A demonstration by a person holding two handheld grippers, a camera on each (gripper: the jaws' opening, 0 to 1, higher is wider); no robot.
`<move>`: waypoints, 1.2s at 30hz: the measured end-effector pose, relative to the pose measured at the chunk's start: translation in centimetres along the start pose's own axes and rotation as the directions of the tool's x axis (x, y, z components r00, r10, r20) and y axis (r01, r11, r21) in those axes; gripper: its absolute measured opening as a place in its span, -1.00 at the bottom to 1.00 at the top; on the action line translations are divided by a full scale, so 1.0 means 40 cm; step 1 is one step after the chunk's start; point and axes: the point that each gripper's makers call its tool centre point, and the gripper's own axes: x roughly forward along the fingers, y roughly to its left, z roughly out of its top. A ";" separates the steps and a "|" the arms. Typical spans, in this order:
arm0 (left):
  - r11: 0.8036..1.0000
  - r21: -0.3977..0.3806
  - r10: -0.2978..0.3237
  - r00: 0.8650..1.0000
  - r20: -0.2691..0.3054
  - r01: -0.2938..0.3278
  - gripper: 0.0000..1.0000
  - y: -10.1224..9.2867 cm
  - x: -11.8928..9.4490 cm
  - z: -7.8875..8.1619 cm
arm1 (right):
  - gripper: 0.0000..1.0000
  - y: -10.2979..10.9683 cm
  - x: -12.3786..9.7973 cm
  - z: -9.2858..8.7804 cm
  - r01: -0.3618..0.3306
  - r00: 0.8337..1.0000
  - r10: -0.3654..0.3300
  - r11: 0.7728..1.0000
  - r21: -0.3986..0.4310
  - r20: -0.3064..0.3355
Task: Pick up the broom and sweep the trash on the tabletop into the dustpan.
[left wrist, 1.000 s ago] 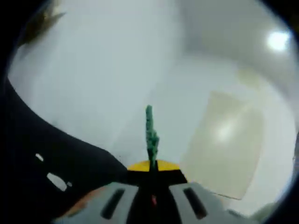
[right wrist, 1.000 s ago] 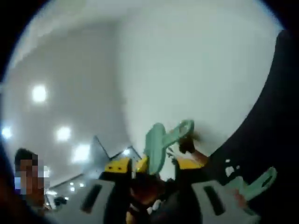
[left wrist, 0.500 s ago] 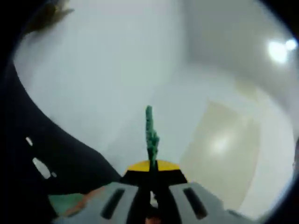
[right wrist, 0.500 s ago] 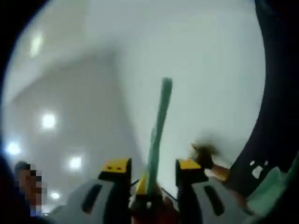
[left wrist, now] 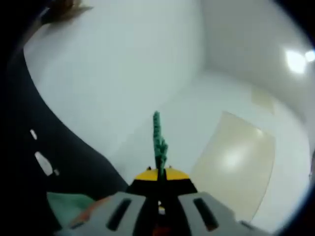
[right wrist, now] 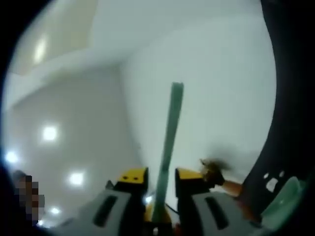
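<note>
Clamping a thin green handle [left wrist: 158, 142] edge-on between its yellow-tipped jaws, the left gripper [left wrist: 159, 176] pointed up and away from the tabletop; its grey plastic jaw bodies met around the handle's base with no gap between them. The handle looked like moulded plastic with a bumpy, notched edge, and rose straight from the jaw tips to a rounded end. Which tool it belonged to could not be told from the left gripper view, since the rest lay hidden below the jaws.

In the right gripper view, the right gripper [right wrist: 159, 176] was closed on a smooth, flat, pale green bar [right wrist: 168, 142] that tapered slightly wider toward a squared-off top. Its lower end disappeared between the jaws, so again the working end was cut off from sight. A pale green plastic piece [right wrist: 280, 199] showed at the lower right edge, blurred and partly cropped, just beside a black surface [right wrist: 290, 108] bearing small white marks.

Both views were soft and out of focus. Behind the left handle stood white walls [left wrist: 113, 73], a cream rectangular panel [left wrist: 236, 162] and a bright ceiling light [left wrist: 295, 60]. A dark curved shape [left wrist: 59, 162] with white flecks crossed the lower left, with a green patch [left wrist: 69, 205] under it. A small dark brown smudge [right wrist: 212, 169] sat just right of the right jaw tip, too blurred to identify.
</note>
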 end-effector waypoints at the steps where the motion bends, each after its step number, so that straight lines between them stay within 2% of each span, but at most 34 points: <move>1: 1.000 -0.002 0.002 1.000 -0.001 -0.002 -0.96 0.003 0.001 -0.004 | -0.65 -0.003 0.000 -0.003 0.001 1.000 -0.001 1.000 0.003 -0.002; 10: 0.999 -0.032 0.019 1.000 -0.001 -0.019 -0.96 0.026 0.003 -0.034 | -0.69 -0.015 -0.007 -0.004 0.017 0.999 -0.018 0.999 0.030 0.038; 15: 0.999 -0.035 0.017 1.000 -0.011 -0.018 -0.96 0.030 0.006 -0.046 | -0.80 -0.031 -0.007 -0.006 0.043 0.999 -0.043 0.999 0.015 0.027; 18: 0.999 -0.032 0.018 1.000 -0.014 -0.018 -0.96 0.031 0.007 -0.051 | -0.87 -0.041 -0.012 -0.001 0.059 0.997 -0.059 0.998 0.007 0.042; 27: 0.999 -0.033 0.021 1.000 -0.014 -0.021 -0.95 0.039 0.006 -0.057 | -0.90 -0.050 -0.017 -0.001 0.080 0.996 -0.081 0.996 0.042 0.037; 30: 0.999 -0.009 0.036 0.999 -0.031 -0.036 -0.91 0.045 0.007 -0.062 | -0.90 -0.057 -0.020 0.003 0.098 0.994 -0.099 0.995 0.035 0.039; 31: 0.998 0.031 0.056 0.997 -0.048 -0.054 -0.88 0.054 0.006 -0.066 | -0.90 -0.058 -0.020 0.006 0.101 0.994 -0.103 0.994 0.032 0.042; 33: 0.993 0.097 0.073 0.996 -0.048 -0.068 -0.66 0.057 0.008 -0.060 | -0.90 -0.061 -0.022 0.015 0.114 0.992 -0.115 0.993 0.022 0.042; 35: 0.991 0.130 0.043 0.997 -0.066 -0.034 -0.42 0.037 0.007 -0.058 | -0.90 -0.061 -0.023 0.029 0.128 0.991 -0.128 0.992 0.004 0.041; 36: 0.987 0.158 0.028 0.996 -0.086 -0.014 -0.37 0.028 0.005 -0.060 | -0.90 -0.055 -0.024 0.036 0.127 0.991 -0.127 0.992 -0.003 0.043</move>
